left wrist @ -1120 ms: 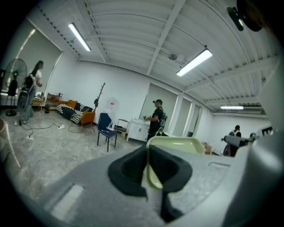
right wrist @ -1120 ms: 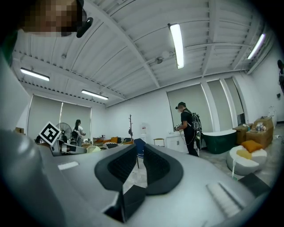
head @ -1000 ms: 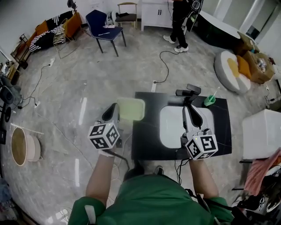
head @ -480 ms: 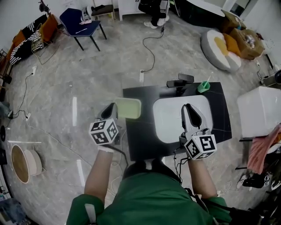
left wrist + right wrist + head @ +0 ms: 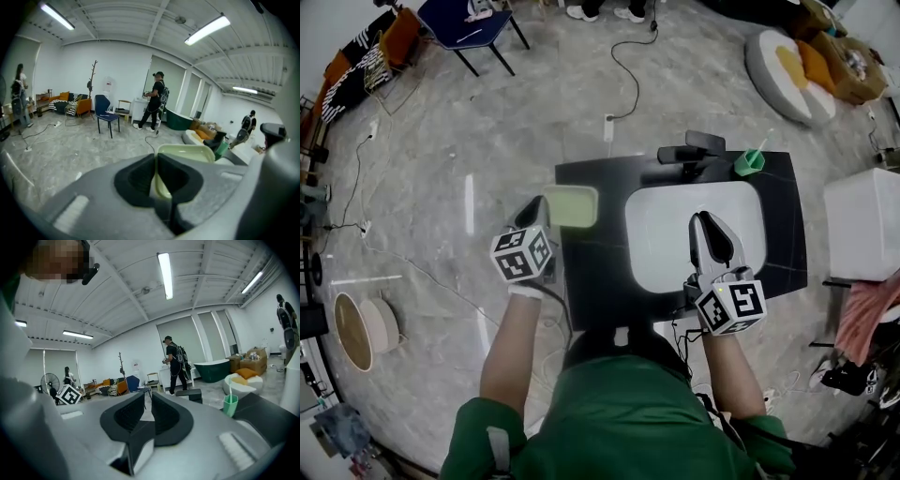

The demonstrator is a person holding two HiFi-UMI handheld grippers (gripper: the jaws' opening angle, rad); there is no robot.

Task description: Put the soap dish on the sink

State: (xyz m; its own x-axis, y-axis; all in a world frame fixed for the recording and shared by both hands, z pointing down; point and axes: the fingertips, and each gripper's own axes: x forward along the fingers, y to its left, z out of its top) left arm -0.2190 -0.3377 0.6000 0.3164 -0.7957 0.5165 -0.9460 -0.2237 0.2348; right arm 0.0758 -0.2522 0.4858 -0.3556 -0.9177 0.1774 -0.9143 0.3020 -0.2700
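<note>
Over on the left, the left tongs (image 5: pixel 534 214) are biting down on the near edge of the pale green soap dish (image 5: pixel 574 206), its rim pinched tight between the two black pads. The dish is sitting level in that grip, hanging over the far left corner of the black table (image 5: pixel 591 281), just left of the white sink (image 5: pixel 666 244). Whether it is touching the tabletop cannot be told from up here. Moving across, the sink is lying bare in the middle of the table, with a black tap (image 5: pixel 684 152) standing at its far rim. The right tongs (image 5: pixel 705 221) are hovering above the right half of the sink, pointing away from the person, pads drawn together with only a sliver between them and gripping nothing. Further right, a small green cup (image 5: pixel 748 163) is standing on the far right part of the table, something thin poking up out of it.
</note>
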